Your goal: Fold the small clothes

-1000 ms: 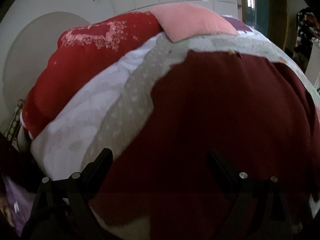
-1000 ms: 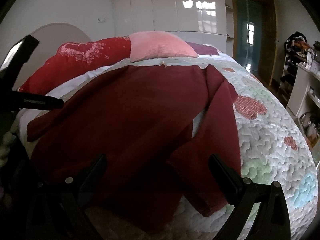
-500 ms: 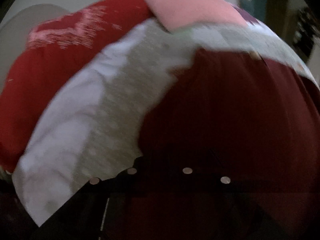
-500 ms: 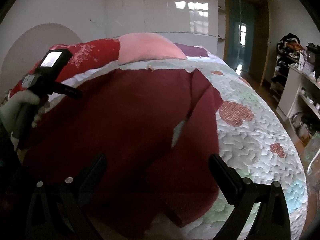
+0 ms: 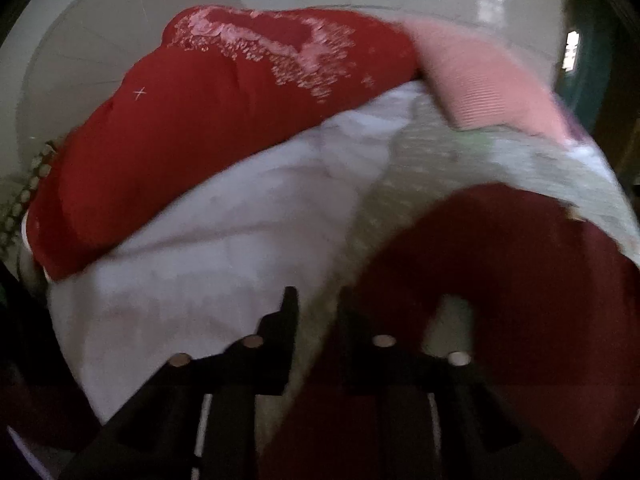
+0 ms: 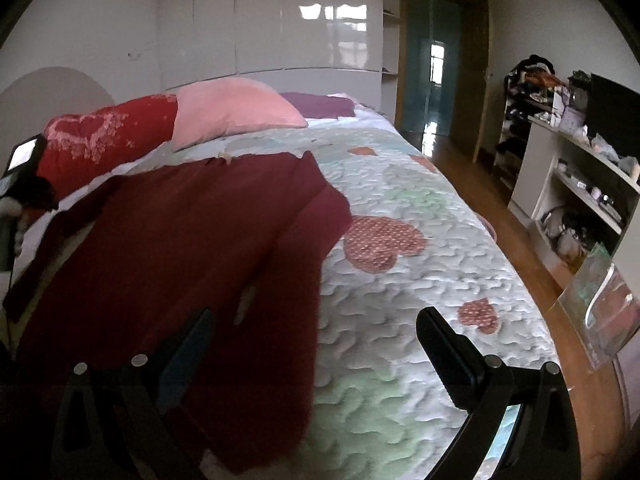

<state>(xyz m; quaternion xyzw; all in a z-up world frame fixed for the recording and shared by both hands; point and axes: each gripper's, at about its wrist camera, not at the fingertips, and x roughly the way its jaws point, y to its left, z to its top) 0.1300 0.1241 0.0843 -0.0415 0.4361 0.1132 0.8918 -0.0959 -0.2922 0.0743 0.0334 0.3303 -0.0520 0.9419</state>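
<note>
On the quilted bed (image 6: 420, 280) a maroon garment (image 6: 180, 248) lies spread; the right gripper (image 6: 312, 344) hovers at its four-o'clock edge, jaws wide, holding nothing. The left gripper (image 5: 316, 312), jaws just reopening slightly, stands nearly closed; whether it pinches cloth I cannot tell.

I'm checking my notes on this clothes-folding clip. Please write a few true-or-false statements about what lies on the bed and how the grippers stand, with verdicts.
1. A dark red garment lies spread on the quilt. True.
2. The right gripper is shut on the garment. False: its jaws stand wide open, holding nothing.
3. A pink pillow lies beside a red pillow. True.
4. The quilt is plain white. False: it bears heart patches.
5. The left gripper has its jaws wide apart. False: they stand close together.
</note>
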